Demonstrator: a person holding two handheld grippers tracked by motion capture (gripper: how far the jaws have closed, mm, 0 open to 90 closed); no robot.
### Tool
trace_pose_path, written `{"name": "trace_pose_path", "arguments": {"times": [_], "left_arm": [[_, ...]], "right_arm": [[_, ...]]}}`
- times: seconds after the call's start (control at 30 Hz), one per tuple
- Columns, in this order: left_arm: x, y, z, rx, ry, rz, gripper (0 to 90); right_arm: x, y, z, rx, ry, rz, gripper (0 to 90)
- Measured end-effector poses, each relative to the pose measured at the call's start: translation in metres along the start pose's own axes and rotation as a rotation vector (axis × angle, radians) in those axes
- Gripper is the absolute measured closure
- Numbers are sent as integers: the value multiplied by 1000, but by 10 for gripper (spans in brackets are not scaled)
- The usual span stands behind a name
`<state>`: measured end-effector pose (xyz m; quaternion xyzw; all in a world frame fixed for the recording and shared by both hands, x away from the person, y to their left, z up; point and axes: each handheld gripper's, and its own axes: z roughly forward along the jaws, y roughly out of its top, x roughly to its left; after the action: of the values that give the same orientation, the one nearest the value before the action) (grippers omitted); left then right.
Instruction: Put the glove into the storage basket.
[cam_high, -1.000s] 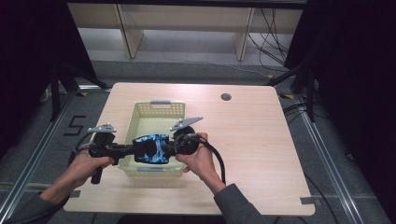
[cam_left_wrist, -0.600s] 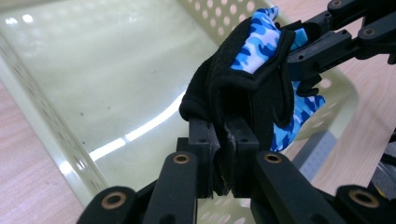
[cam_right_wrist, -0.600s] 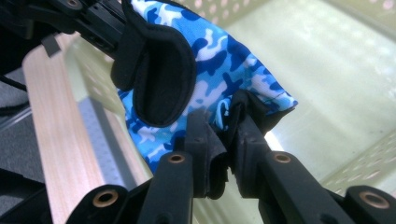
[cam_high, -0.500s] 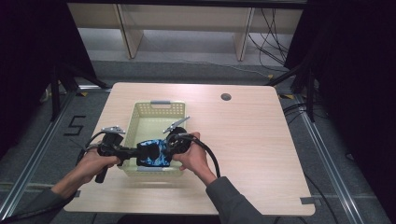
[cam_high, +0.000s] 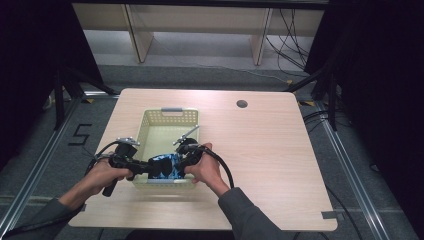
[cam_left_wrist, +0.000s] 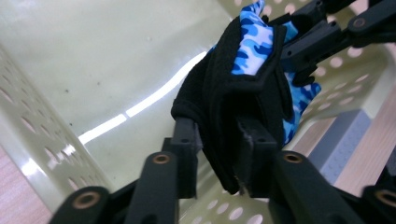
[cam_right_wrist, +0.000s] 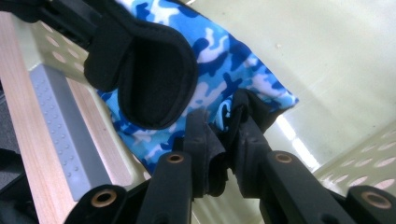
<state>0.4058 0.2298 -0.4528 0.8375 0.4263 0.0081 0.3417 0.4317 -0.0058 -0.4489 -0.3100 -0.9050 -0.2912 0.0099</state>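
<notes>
The soft, light blue-camouflage and black fabric glove (cam_high: 164, 167) hangs limp inside the near end of the pale yellow perforated plastic basket (cam_high: 169, 116), its thick black cuff the surest hold; the right gripper (cam_right_wrist: 223, 122) pinches its edge, while the left gripper (cam_left_wrist: 217, 140), jaws just opening, stands loosely apart around the cuff.

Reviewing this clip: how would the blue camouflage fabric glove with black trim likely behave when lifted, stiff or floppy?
The blue camouflage fabric glove with black trim is probably floppy: it folds and droops between the two grippers. It is likely light, bunching easily at the right gripper. It seems unlikely to slip or roll inside the pale yellow perforated plastic basket.
</notes>
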Motion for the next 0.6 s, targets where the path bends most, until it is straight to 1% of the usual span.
{"name": "trace_pose_path", "arguments": {"times": [0.03,0.1,0.13,0.17,0.2,0.27,0.3,0.37,0.4,0.43,0.47,0.5,0.53,0.6], "left_arm": [[0,1,-1,13,12,19,639],[0,1,-3,25,11,19,614],[1,1,-5,56,18,42,572],[-1,1,-5,39,33,28,542],[0,1,-7,42,43,33,538],[1,2,-10,49,60,16,501],[1,3,-13,43,59,21,495],[1,3,-15,38,59,25,500],[-1,4,-15,11,61,2,498],[0,5,-17,22,68,15,481],[-1,5,-17,9,70,3,481],[0,6,-19,17,71,15,474],[1,6,-20,14,63,20,473],[0,6,-19,4,69,16,467]], "right_arm": [[0,0,1,0,1,-10,783],[-1,0,2,8,-3,-11,782],[-1,0,2,15,-4,-7,782],[-1,0,2,20,-4,-6,781],[-1,0,2,23,-2,-10,780],[-2,-1,3,28,-4,-7,779],[-2,-1,2,27,-2,1,776],[-3,0,2,27,2,0,774],[-3,0,2,31,1,0,773],[-3,0,3,35,1,0,769],[-3,0,3,35,1,0,769],[-2,1,3,38,1,1,764],[-3,1,3,39,1,3,758],[-3,1,2,38,-1,7,735]]}}
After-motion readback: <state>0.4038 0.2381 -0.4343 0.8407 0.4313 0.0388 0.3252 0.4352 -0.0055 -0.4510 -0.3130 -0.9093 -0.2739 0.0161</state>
